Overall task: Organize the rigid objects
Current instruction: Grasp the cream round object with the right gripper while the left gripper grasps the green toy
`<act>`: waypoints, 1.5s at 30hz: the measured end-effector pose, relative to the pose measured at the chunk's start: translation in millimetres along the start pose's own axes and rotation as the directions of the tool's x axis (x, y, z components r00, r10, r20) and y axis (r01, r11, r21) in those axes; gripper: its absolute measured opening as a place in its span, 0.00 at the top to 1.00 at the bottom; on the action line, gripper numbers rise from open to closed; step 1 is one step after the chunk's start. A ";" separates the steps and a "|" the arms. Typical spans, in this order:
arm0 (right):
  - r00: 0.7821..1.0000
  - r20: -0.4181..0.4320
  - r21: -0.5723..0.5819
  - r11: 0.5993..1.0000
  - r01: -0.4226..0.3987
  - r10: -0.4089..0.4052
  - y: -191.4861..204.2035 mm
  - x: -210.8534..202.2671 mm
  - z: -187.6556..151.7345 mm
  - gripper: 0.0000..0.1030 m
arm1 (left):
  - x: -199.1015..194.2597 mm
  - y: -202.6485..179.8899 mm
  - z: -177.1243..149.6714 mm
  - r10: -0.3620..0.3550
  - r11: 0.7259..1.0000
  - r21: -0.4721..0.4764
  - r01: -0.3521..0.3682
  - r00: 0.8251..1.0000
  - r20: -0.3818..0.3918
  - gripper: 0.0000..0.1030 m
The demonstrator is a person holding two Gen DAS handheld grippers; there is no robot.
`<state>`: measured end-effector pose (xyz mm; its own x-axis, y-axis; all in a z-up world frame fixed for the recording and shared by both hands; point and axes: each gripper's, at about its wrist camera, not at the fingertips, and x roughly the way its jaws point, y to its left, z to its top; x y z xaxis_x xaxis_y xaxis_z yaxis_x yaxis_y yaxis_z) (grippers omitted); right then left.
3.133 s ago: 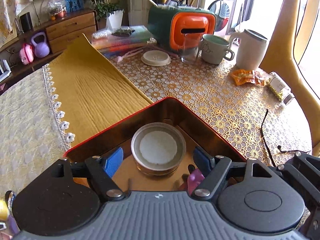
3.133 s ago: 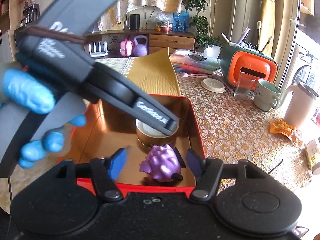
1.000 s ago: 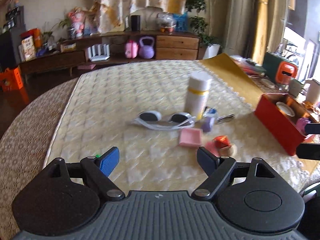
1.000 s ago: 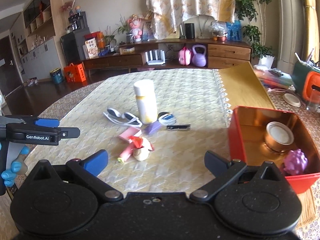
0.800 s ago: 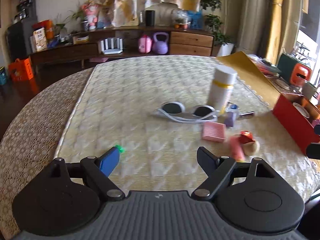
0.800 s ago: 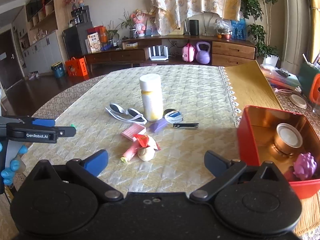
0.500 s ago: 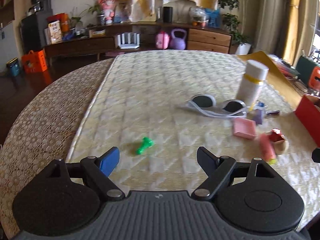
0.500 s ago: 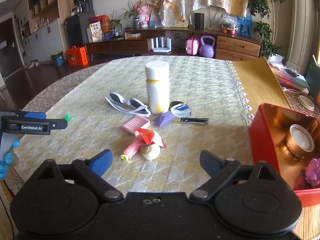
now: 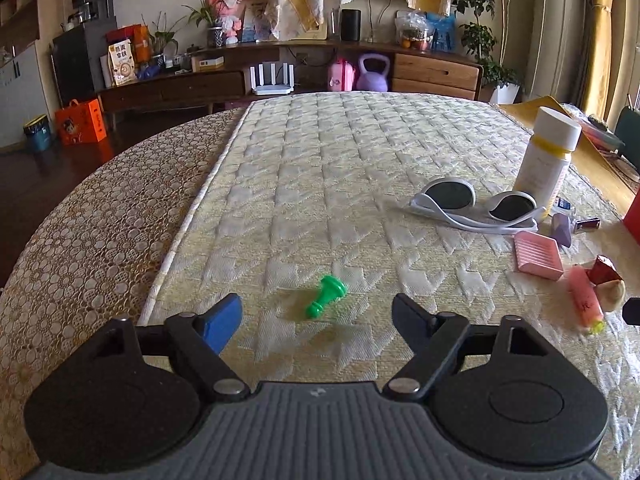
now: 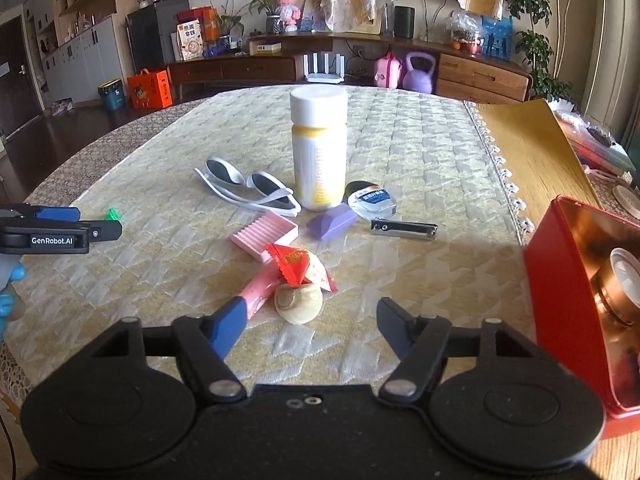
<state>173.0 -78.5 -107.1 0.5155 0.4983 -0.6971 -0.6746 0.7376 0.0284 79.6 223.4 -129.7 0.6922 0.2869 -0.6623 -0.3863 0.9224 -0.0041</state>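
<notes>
A little green peg (image 9: 326, 296) lies on its side on the quilted tablecloth (image 9: 340, 168), right between the spread fingers of the left gripper (image 9: 316, 316) (nothing held). The right gripper (image 10: 308, 320) gapes empty too, near a shell (image 10: 298, 302) and pink tube (image 10: 256, 288), with the red tin (image 10: 560, 280) off to the right.

We note the red tin box (image 10: 560, 292) is cut by the right edge of the right wrist view; in the left wrist view only a sliver of it (image 9: 633, 216) shows at the frame edge. The round tin (image 10: 618, 280) inside it is likewise cropped. Something purplish (image 10: 632, 360) low in the box is too cropped to identify. The pink tube (image 10: 256, 290) runs partly under the red wrapper (image 10: 294, 266) and behind a fingertip. Print on the white bottle (image 10: 319, 156) and the small round case (image 10: 372, 202) is too small to read. The nail clipper (image 9: 586, 224) sits partly hidden behind the purple block (image 9: 562, 226).
</notes>
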 end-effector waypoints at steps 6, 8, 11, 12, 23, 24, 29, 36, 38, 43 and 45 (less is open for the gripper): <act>1.000 -0.023 0.005 1.000 -0.012 0.012 0.0 9.4 0.1 0.48 | 9.0 0.5 1.5 0.001 1.000 0.006 -0.001 1.000 -0.007 0.36; 1.000 -0.026 0.002 1.000 -0.017 0.017 1.2 10.9 0.6 0.51 | 10.1 0.3 1.9 -0.001 1.000 0.010 0.001 1.000 -0.001 0.40; 0.999 -0.032 -0.004 1.000 -0.023 0.023 3.2 13.6 0.9 0.54 | 11.1 0.0 2.5 -0.008 1.000 0.012 0.008 1.000 0.002 0.44; 0.999 -0.034 -0.007 1.000 -0.024 0.024 4.1 14.6 1.1 0.55 | 12.0 1.0 3.1 -0.012 1.000 0.007 0.012 1.000 0.002 0.45; 0.999 -0.042 -0.007 1.000 -0.031 0.031 6.3 22.6 2.1 0.63 | 13.4 -4.0 5.2 -0.020 0.999 0.039 0.019 1.000 0.013 0.83; 0.999 -0.041 -0.007 1.000 -0.030 0.030 6.2 22.7 2.2 0.65 | 13.4 -4.8 5.4 -0.017 0.999 0.040 0.017 1.000 0.013 0.83; 0.999 -0.034 -0.001 1.000 -0.026 0.026 3.8 21.2 1.7 0.73 | 13.2 -4.8 6.1 -0.014 0.999 0.033 0.014 1.000 0.008 0.83; 0.999 -0.033 0.018 0.999 -0.034 0.034 0.1 9.5 -4.9 0.73 | 10.3 -6.4 6.6 -0.013 1.000 0.021 0.013 1.000 -0.005 0.83; 0.999 -0.032 0.029 0.999 -0.035 0.036 -1.3 4.6 -6.7 0.73 | 7.9 -8.6 6.7 -0.013 1.000 0.027 0.013 1.000 -0.004 0.83; 0.999 -0.001 0.040 0.999 -0.035 0.035 -3.3 -13.2 -8.6 0.73 | -1.8 -16.1 6.0 -0.022 0.999 0.036 0.022 1.000 0.000 0.83; 0.999 0.015 0.045 0.999 -0.031 0.030 -4.2 -21.3 -8.9 0.73 | -6.7 -19.7 6.8 -0.030 0.999 0.035 0.030 1.000 0.000 0.83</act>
<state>160.2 -96.2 -98.8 0.5027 0.5274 -0.6849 -0.6661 0.7413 0.0820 86.8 205.1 -120.1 0.7035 0.2592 -0.6617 -0.3437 0.9391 0.0024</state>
